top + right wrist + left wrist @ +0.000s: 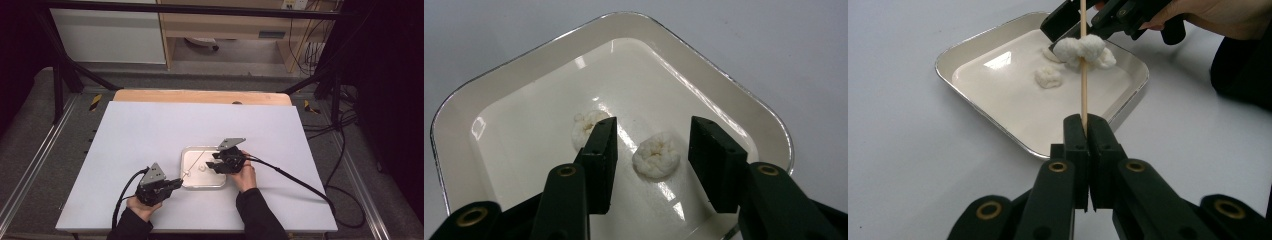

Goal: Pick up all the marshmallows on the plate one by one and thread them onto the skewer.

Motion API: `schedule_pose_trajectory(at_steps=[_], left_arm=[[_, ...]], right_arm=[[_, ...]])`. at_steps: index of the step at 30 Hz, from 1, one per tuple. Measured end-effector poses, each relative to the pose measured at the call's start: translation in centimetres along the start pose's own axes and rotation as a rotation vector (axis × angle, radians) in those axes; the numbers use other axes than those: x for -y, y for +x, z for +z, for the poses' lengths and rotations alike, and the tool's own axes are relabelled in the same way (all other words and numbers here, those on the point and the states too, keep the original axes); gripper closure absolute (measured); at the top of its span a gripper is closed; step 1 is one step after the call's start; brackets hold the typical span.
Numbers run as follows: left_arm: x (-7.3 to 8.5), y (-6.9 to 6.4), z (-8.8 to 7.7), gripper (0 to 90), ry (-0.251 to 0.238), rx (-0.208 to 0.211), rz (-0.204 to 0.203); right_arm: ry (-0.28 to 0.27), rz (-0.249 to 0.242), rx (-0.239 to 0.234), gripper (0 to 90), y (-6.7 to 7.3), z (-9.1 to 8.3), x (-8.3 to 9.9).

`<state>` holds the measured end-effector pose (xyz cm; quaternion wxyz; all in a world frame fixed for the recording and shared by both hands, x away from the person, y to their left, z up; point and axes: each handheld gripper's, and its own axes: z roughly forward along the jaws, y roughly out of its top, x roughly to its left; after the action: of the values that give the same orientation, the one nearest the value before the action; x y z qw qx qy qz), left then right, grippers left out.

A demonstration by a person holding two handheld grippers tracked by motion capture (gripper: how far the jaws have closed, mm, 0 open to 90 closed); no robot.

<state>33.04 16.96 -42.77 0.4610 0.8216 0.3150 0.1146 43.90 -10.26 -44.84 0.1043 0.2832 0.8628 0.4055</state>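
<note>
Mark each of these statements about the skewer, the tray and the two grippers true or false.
1. The left gripper is shut on the skewer. True.
2. The skewer is bare. False: white lumps sit on it.
3. The right gripper has a white piece between its jaws, not yet pressed. True.
4. The tray is round. False: it is squarish with rounded corners.
5. The right gripper hangs over the bare table. False: it is over the tray.
</note>
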Motion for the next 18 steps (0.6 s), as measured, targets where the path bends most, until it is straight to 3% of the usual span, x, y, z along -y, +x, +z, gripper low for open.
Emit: schedule_pose_trajectory(at_steps=[7, 18], left_arm=[[0.0, -0.02, 0.0, 88.3, 0.0, 0.0, 0.0], [0.0, -0.12, 0.0, 88.3, -0.002, 0.004, 0.004]], right_arm=[[0.017, -0.035, 0.013, 64.7, 0.24, 0.28, 0.36], [-0.006, -0.002, 0.018, 70.5, 0.31, -0.31, 0.1]])
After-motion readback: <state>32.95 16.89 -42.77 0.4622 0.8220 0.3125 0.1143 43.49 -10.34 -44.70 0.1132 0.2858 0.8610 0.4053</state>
